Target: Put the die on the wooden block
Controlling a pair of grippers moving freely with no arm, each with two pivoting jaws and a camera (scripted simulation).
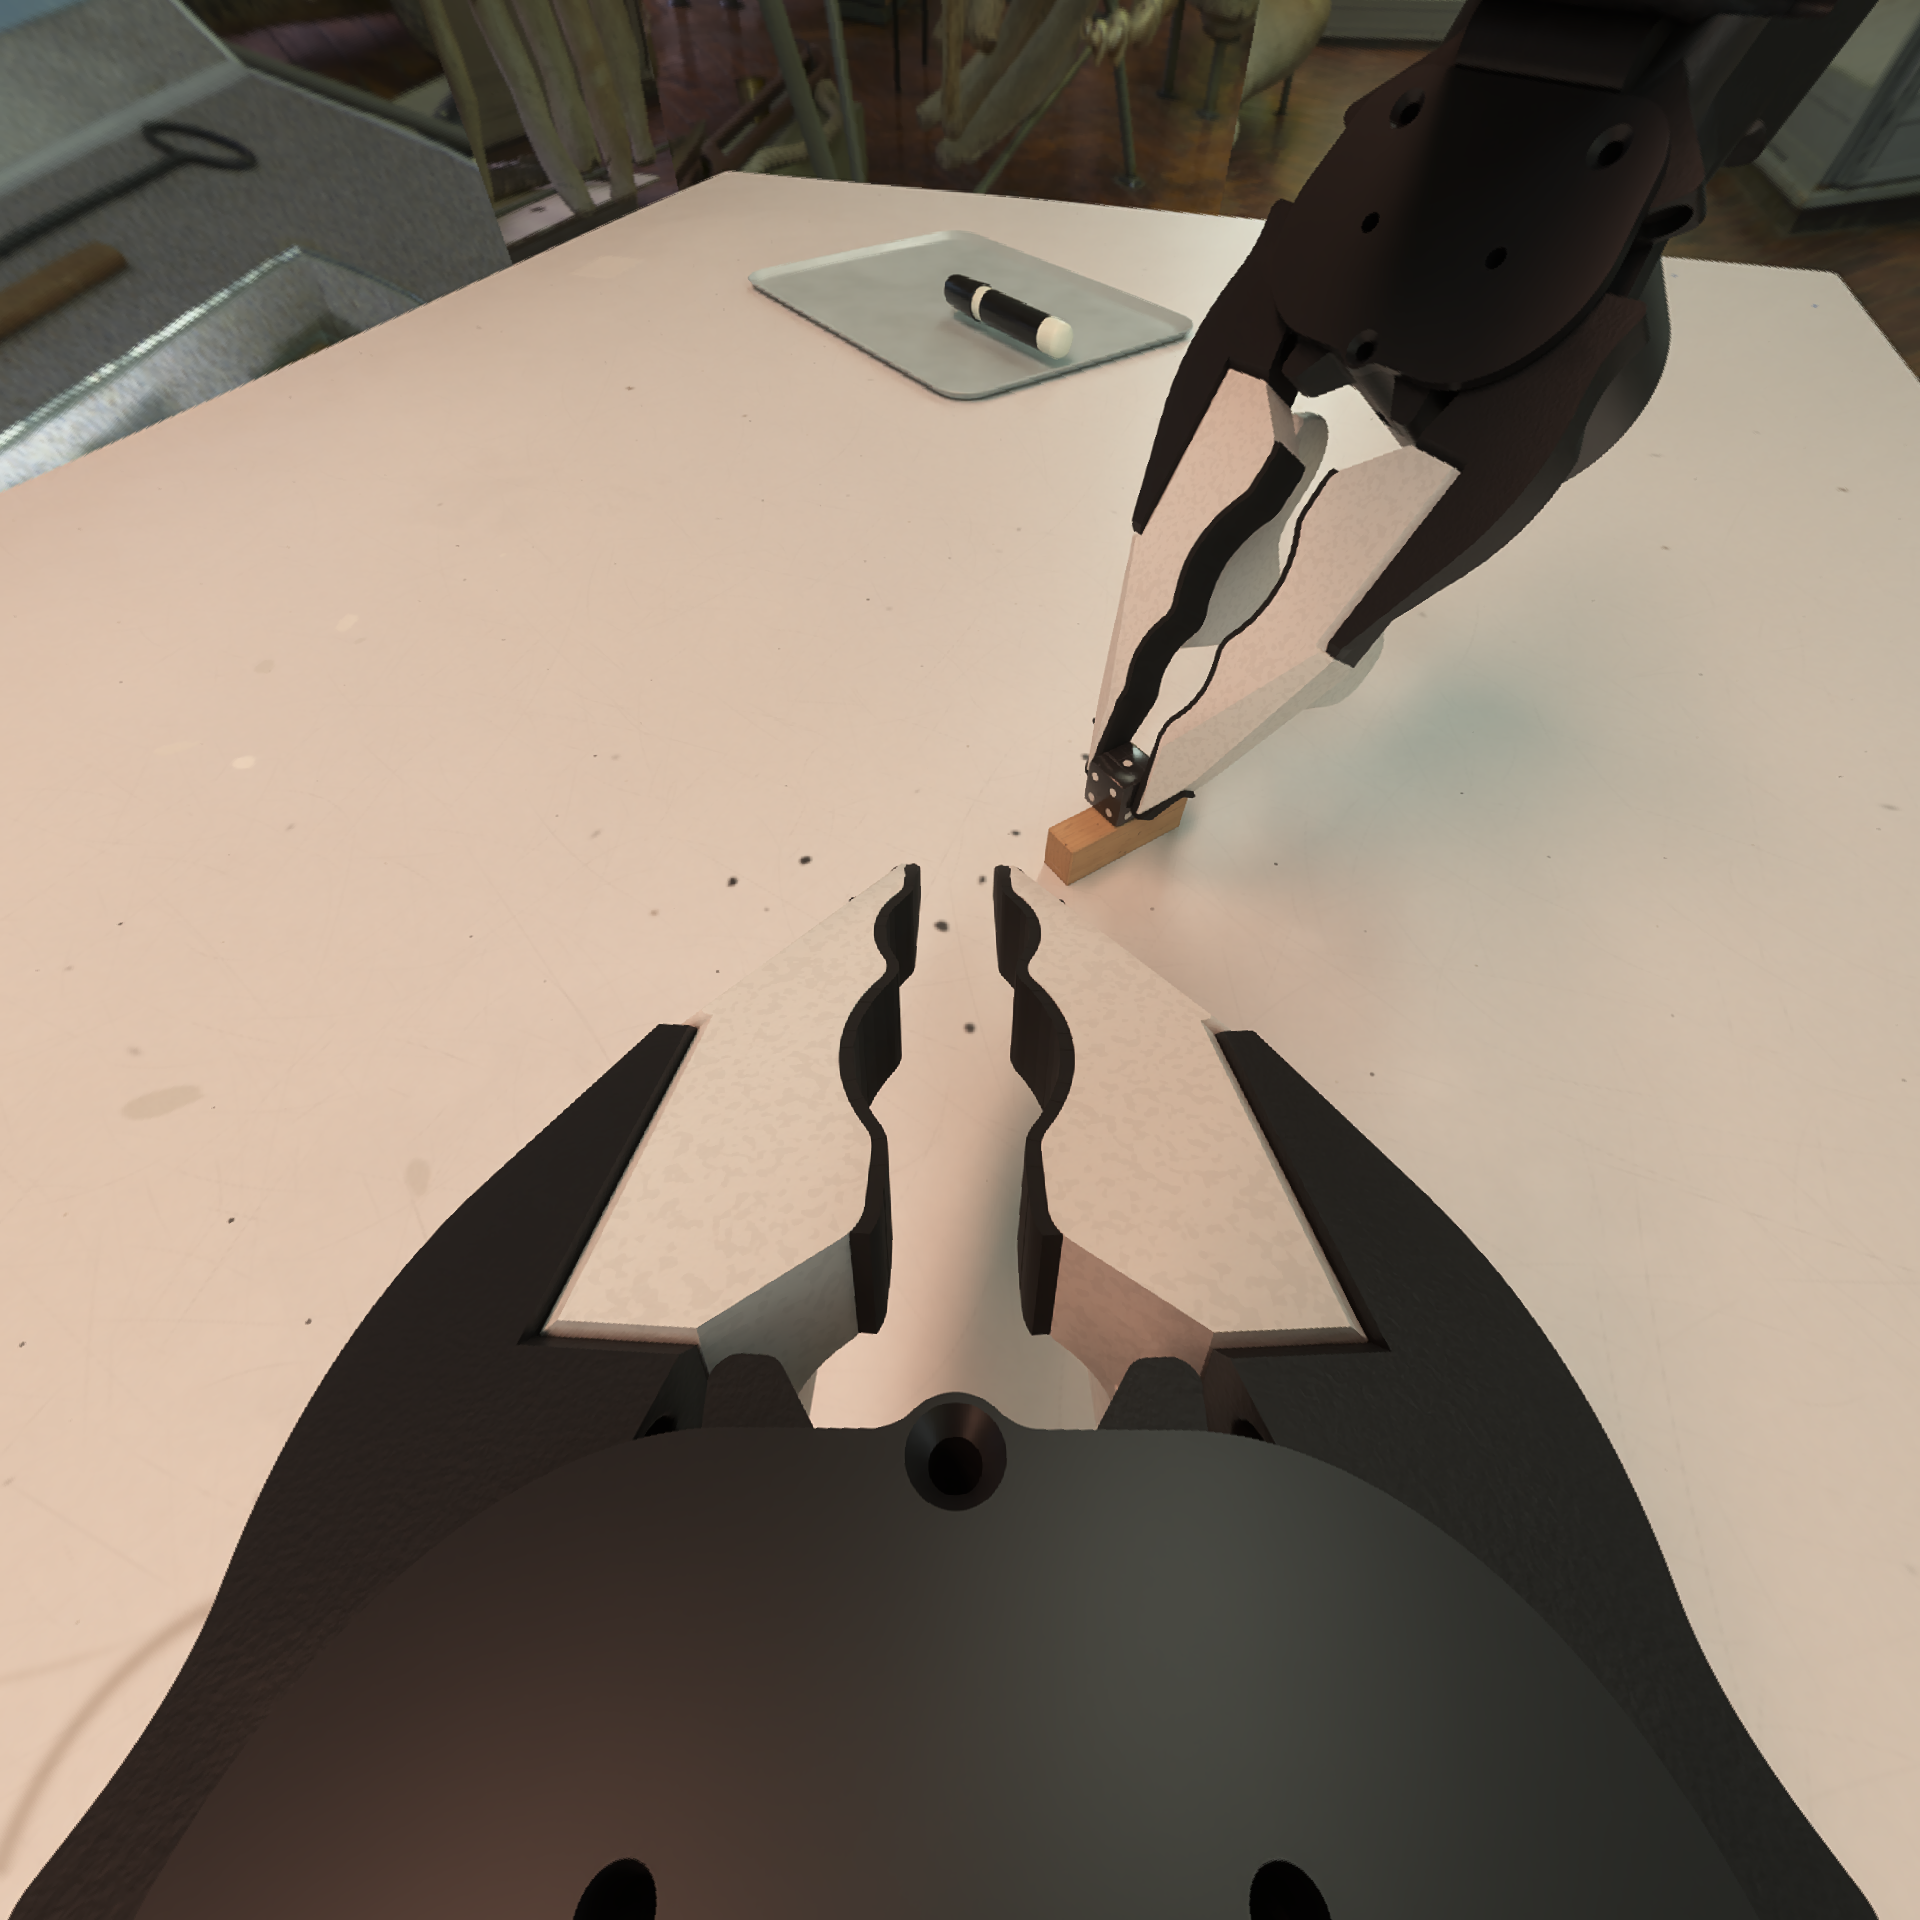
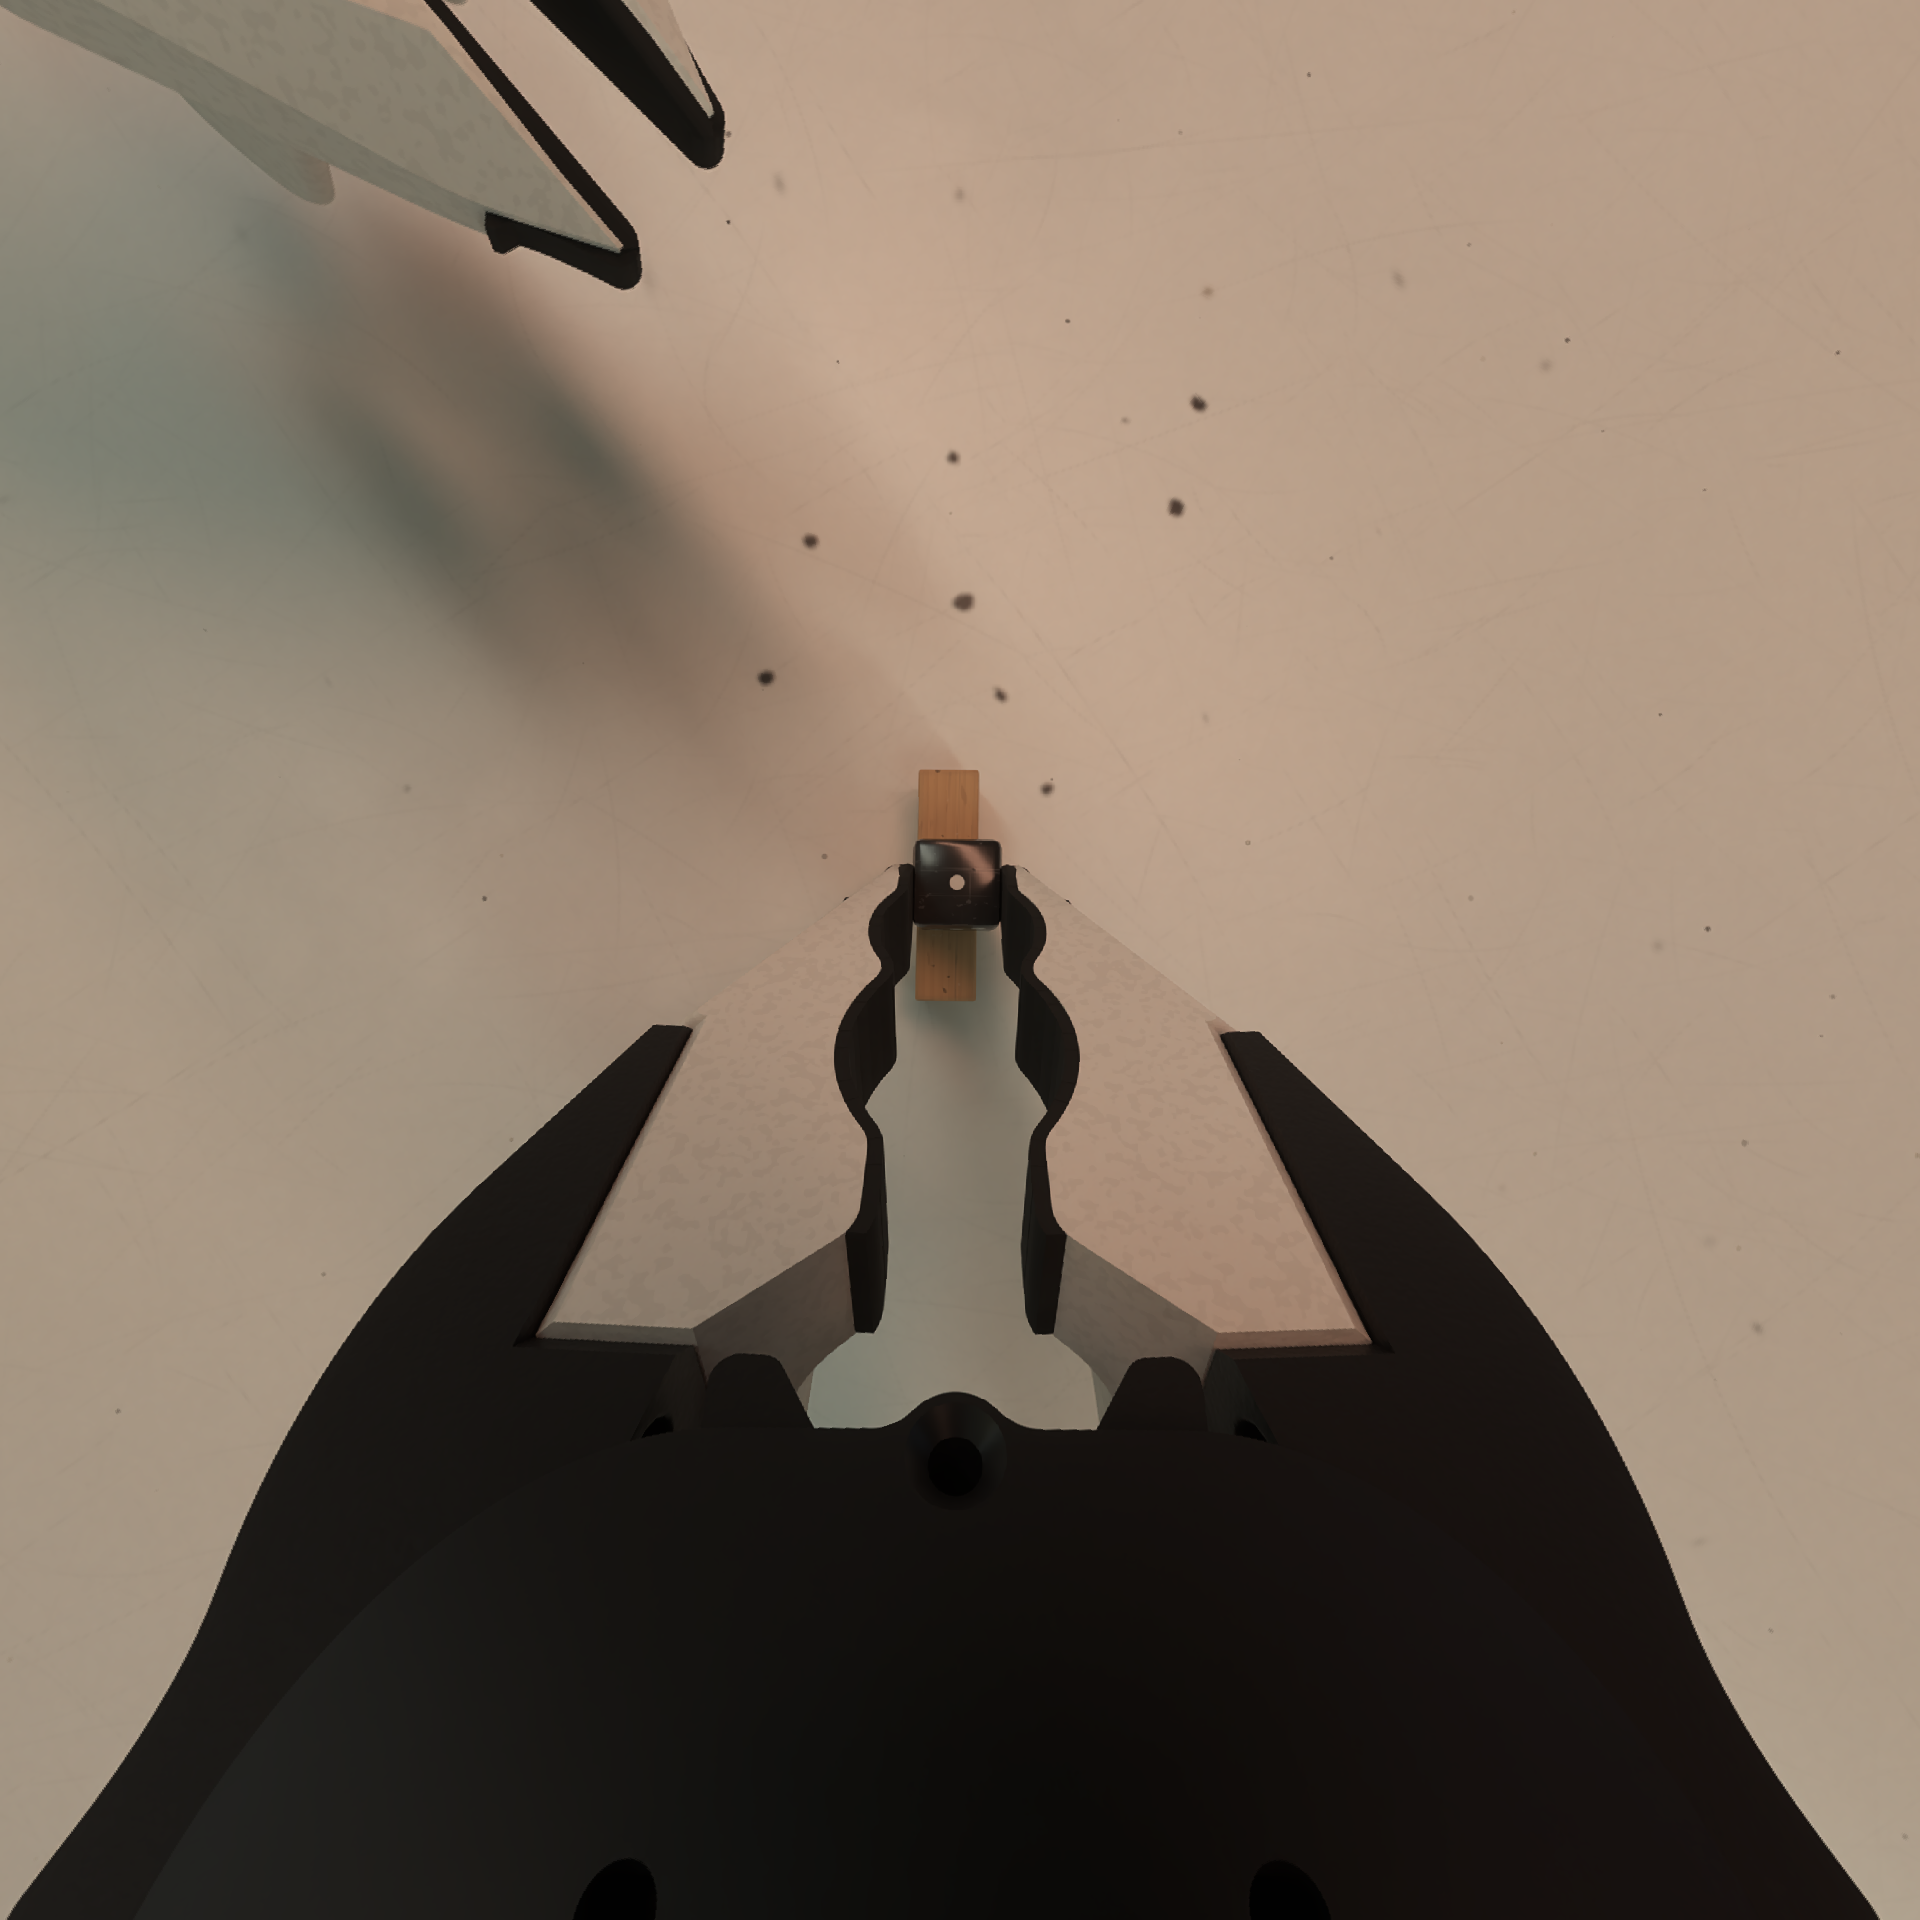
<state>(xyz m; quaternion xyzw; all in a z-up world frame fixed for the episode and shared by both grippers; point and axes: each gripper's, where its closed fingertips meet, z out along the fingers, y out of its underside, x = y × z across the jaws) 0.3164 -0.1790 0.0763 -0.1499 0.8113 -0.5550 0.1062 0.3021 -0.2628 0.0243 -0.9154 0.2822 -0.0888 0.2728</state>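
I have the small black die with white pips pinched between the tips of my right gripper, and in the right wrist view it sits directly over the short, light-brown wooden block, which runs from twelve to six o'clock under the tips. From the left wrist view the die appears to rest on, or just above, the top face of the block, at about one o'clock from my left gripper; I cannot tell whether it is touching yet. The right gripper comes down steeply from two o'clock.

My left gripper grasps nothing: its fingers are parted by a narrow gap, tips just short of the block's near end, over the pale speckled table. Far off at twelve o'clock a grey metal tray carries a black-and-white cylinder, not part of this job.

I judge this to be the placing step, nearly done. The next move calls for a slight downward settle if any gap remains, then a slow parting of the right fingers and a straight lift along their own line. The block is narrow, barely wider than the die, so a sideways drag could tip it off.
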